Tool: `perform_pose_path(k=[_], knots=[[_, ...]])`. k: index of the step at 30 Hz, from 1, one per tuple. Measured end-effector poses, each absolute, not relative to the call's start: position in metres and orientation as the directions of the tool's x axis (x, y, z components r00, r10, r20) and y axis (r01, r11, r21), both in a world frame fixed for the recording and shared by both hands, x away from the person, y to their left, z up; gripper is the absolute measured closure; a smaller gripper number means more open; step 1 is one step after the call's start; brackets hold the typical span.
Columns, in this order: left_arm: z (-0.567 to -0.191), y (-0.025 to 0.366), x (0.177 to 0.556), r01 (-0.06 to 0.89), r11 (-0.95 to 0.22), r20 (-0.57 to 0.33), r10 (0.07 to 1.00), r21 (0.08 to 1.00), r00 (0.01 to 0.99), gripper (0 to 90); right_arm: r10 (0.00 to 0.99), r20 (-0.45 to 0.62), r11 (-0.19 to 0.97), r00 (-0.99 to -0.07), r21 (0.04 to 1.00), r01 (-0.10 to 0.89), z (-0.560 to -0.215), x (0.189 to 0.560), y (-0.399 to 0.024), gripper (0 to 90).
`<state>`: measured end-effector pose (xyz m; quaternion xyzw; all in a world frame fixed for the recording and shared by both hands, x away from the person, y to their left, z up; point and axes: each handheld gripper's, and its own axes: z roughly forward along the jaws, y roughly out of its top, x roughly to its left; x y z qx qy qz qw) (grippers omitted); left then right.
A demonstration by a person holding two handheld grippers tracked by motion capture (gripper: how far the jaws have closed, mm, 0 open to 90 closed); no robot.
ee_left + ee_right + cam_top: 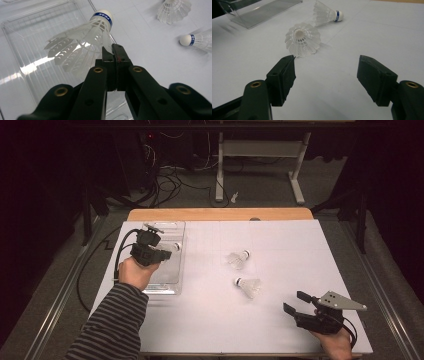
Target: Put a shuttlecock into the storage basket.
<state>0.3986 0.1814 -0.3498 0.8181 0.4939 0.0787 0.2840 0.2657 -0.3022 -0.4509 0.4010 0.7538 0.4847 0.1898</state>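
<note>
Where left tongs [113,53] pinch, shuttlecock [82,40] feathers

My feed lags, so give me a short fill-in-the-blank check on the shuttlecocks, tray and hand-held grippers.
1. The left hand-held gripper is shut on a ____ by its skirt.
2. It holds it over the clear ____.
3. The number of shuttlecocks lying loose on the white table is ____.
4. The right hand-held gripper has its jaws ____.

Missing words: shuttlecock; tray; two; open
</note>
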Motion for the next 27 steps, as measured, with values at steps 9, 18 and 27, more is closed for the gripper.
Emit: perform_pose_path(k=[9,18,27], knots=[[-0.356,0.184,0.412,0.779,-0.325,-0.151,0.871,0.537,0.468,89.3,0.789,0.100,0.211,-0.606,0.883,0.420,-0.451,0.266,-0.302,31.4],[-0.366,0.185,0.427,0.798,-0.289,-0.178,0.882,0.529,0.437,89.3,0.789,0.099,0.212,-0.606,0.882,0.420,-0.451,0.266,-0.301,31.3],[-0.379,0.191,0.445,0.837,-0.221,-0.247,0.890,0.501,0.383,89.2,0.789,0.100,0.211,-0.606,0.882,0.421,-0.451,0.266,-0.301,31.3]])
